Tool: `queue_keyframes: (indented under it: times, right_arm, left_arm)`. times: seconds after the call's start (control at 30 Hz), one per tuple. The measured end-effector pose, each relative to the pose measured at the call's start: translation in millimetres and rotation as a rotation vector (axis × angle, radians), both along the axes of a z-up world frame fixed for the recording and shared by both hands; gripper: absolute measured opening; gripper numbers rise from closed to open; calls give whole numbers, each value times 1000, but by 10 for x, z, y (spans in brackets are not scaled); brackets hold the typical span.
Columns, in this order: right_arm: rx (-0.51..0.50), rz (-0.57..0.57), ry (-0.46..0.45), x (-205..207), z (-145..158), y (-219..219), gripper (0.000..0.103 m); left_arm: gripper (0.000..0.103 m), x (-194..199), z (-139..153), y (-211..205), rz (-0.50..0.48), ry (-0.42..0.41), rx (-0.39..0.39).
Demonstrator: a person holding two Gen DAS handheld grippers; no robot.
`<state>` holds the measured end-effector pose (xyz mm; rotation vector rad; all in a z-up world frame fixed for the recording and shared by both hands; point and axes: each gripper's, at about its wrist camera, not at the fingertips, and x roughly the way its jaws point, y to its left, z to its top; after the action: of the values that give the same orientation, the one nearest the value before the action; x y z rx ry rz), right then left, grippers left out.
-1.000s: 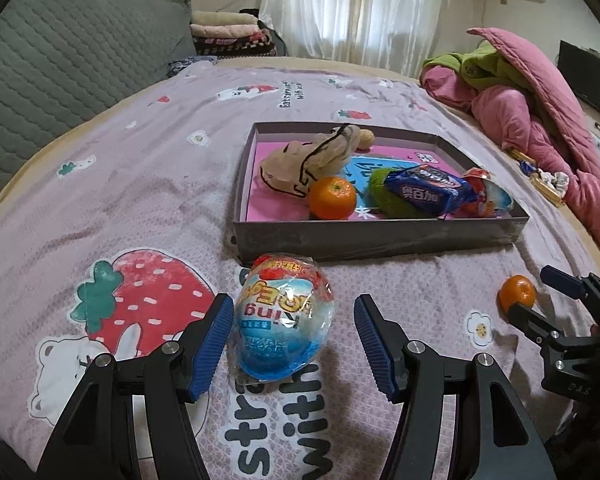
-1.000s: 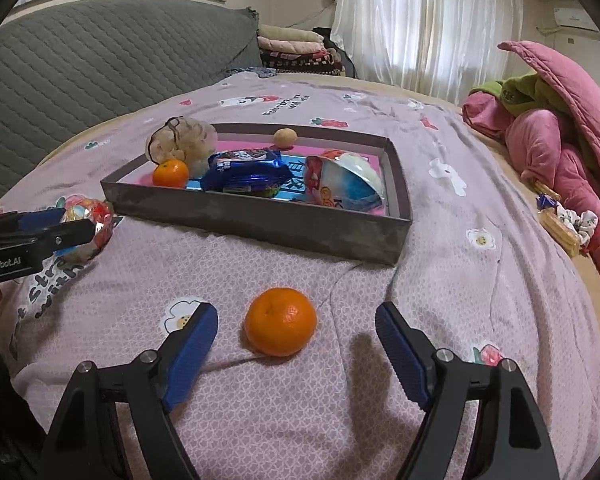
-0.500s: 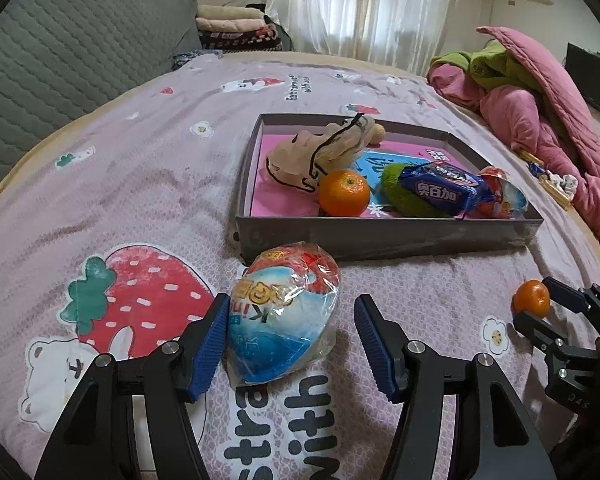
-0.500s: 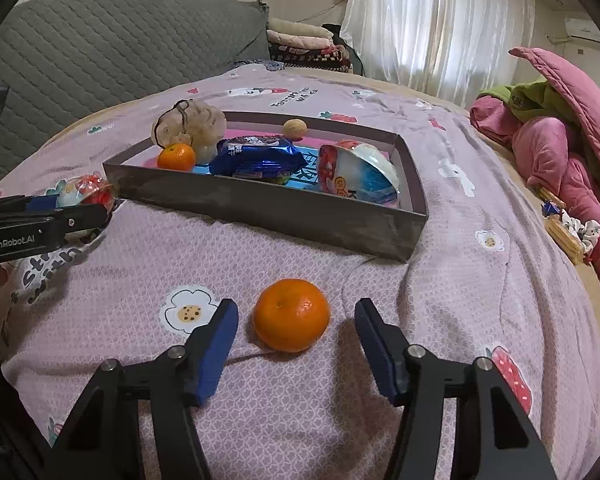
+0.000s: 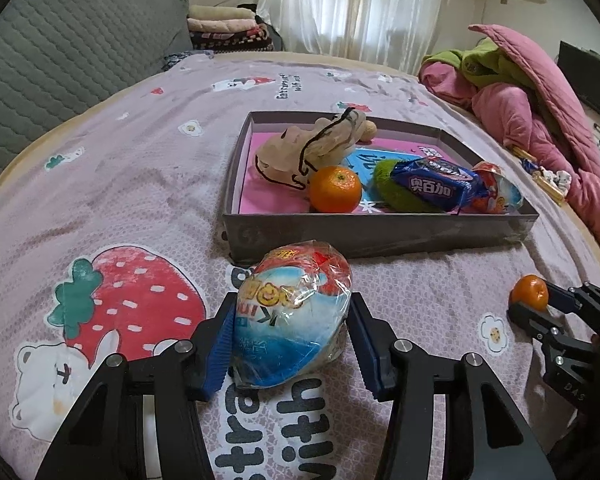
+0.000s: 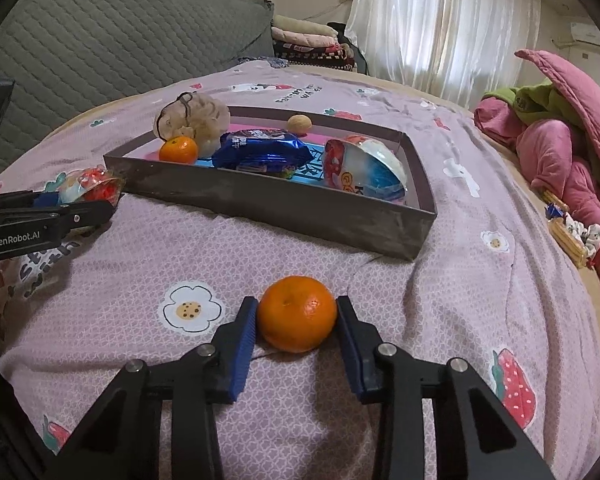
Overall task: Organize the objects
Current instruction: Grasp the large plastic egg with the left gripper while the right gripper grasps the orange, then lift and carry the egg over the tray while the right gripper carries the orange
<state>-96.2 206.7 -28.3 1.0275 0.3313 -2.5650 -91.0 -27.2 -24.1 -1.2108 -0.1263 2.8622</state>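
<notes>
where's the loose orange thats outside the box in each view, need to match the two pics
Left wrist view: the loose orange sits at the far right edge, on the bedspread, between the right gripper's tips.
Right wrist view: the same orange is bottom centre, with both blue pads against its sides.
Shared landmark: the grey box, which lies beyond the orange in both views and holds a second orange.
</notes>
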Motion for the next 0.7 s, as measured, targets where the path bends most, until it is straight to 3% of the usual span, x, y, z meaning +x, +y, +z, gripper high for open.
queue_keyframes:
  times: [0.7]
  right_arm:
    - [-103,15,127,149,431,45,39]
  left_arm:
    - [54,273,648,285,-52,138,7]
